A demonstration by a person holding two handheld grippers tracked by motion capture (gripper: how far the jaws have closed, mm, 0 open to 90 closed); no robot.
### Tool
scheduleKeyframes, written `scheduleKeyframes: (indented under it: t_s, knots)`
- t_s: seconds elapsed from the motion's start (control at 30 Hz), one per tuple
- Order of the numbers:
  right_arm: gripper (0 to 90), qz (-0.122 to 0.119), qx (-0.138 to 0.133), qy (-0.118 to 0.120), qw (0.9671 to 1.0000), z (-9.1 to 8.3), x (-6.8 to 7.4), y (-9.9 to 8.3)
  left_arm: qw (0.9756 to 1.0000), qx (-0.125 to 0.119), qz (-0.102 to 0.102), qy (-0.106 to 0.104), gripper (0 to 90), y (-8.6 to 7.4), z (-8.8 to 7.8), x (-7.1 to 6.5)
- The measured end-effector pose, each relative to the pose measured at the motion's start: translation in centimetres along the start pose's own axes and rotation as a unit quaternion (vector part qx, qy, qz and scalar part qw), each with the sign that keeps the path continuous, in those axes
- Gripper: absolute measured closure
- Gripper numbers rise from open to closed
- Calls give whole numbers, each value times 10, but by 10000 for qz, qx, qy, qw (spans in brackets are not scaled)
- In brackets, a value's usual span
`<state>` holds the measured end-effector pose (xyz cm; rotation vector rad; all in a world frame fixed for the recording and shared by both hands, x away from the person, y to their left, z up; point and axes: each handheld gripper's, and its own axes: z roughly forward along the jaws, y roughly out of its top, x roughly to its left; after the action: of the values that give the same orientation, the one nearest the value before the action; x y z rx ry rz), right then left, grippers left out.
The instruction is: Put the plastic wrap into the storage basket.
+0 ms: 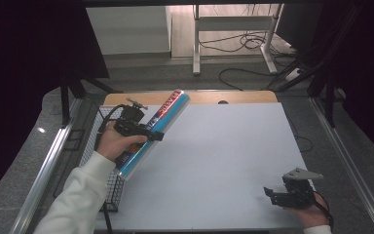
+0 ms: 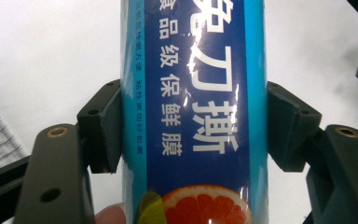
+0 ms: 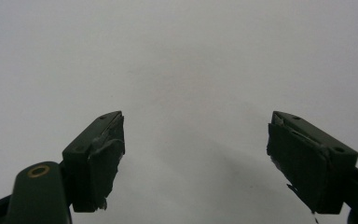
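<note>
So the big white table [image 1: 214, 161] is basically bare, which I'd guess is to leave room for setting things down. Off its left edge sits a black wire basket [image 1: 108, 161], likely where stuff gets stored. The blue cling-film roll [image 1: 153, 134] is up in the air over that left edge, tilted, clamped mid-length by the left gripper [image 1: 148, 132], both pads squeezing its sides — a middle grip probably keeps a long tube balanced. The right gripper [image 1: 278, 194] rests low at the near right corner, jaws spread wide with nothing between them, looks parked out of the way.
</note>
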<state>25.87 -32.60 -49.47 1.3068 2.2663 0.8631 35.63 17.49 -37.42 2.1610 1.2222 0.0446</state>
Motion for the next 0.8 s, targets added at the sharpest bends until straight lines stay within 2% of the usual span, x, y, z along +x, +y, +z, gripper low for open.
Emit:
scheduleKeyframes:
  t_s: [0.3,0.47,0.63,0.67,0.7,0.73,0.8]
  knots:
    - [199,-65,-63,40,10000,2,1,4,9989,-82,-370,257,319,-28,-21,25]
    - [199,-103,-113,55,9999,3,3,7,9972,-86,-620,414,319,-45,-32,43]
    - [199,-126,-84,67,9999,5,4,8,9943,-131,-902,562,319,-59,-40,60]
    - [199,-126,-88,70,9999,6,4,9,9934,-144,-961,602,319,-62,-41,63]
    - [199,-130,-90,71,9998,6,5,9,9919,-146,-1030,727,318,-65,-40,68]
    - [199,-130,-90,71,9998,6,5,9,9919,-146,-1030,727,318,-65,-40,68]
    - [199,-123,-90,68,9999,6,5,9,9903,-138,-1134,789,318,-69,-39,75]
